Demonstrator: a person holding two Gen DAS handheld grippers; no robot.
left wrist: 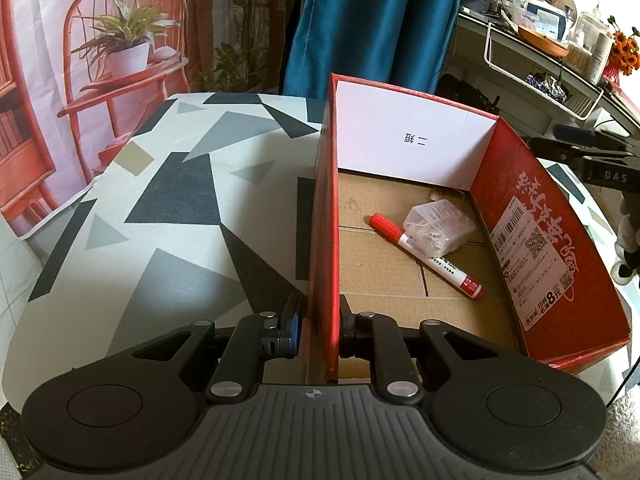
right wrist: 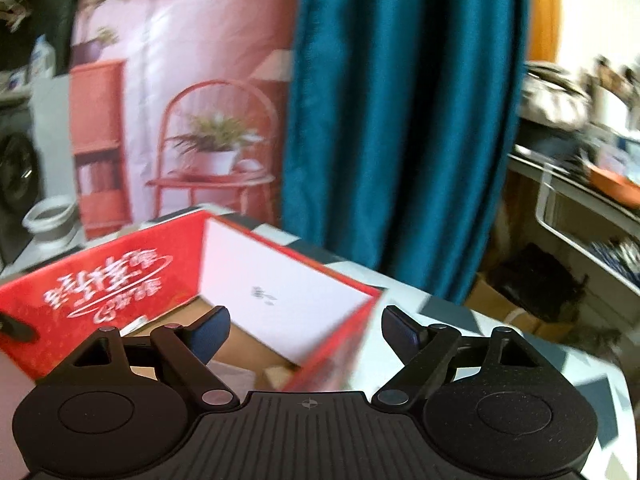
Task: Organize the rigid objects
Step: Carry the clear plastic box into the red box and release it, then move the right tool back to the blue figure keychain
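Clamped between the left gripper (left wrist: 320, 334) pads, the red box (left wrist: 324, 220) wall is steadied on the table (left wrist: 160, 200); marker (left wrist: 426, 256) inside. Right gripper (right wrist: 306, 330) is held wide, empty.

Sunlit room with a printed backdrop and a teal curtain

A tabletop (left wrist: 168, 208) in grey, black and white triangles stands before a backdrop (left wrist: 100, 40) picturing a red chair and potted plant; a teal curtain (left wrist: 380, 24) hangs beside it, and cluttered shelves (left wrist: 560, 40) fill the right.
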